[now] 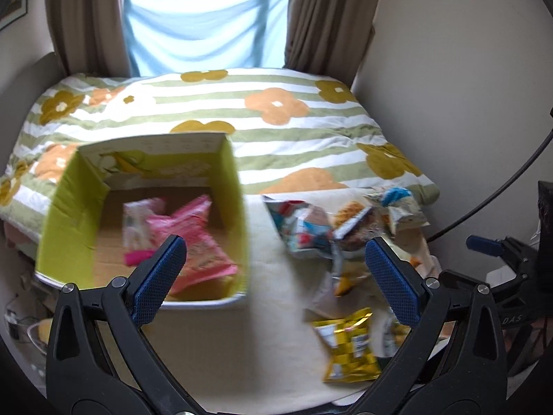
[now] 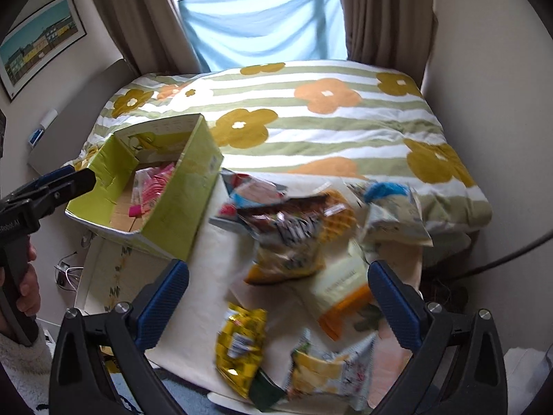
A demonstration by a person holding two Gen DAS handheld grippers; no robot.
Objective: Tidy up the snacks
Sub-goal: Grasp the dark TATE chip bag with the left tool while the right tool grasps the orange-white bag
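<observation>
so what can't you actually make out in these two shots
- Pink packets in the box: print blurred in both views; the left gripper finger covers part in the left view.
- Pile of snacks: motion blur, brands unreadable, bags overlap.
- Yellow bag: label too smeared to read.
- Right gripper: open and empty.
- Table near edge: cut off by both frames.

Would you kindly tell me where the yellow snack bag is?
The yellow snack bag lies near the table's front edge, right of the green box, in both wrist views.
</observation>
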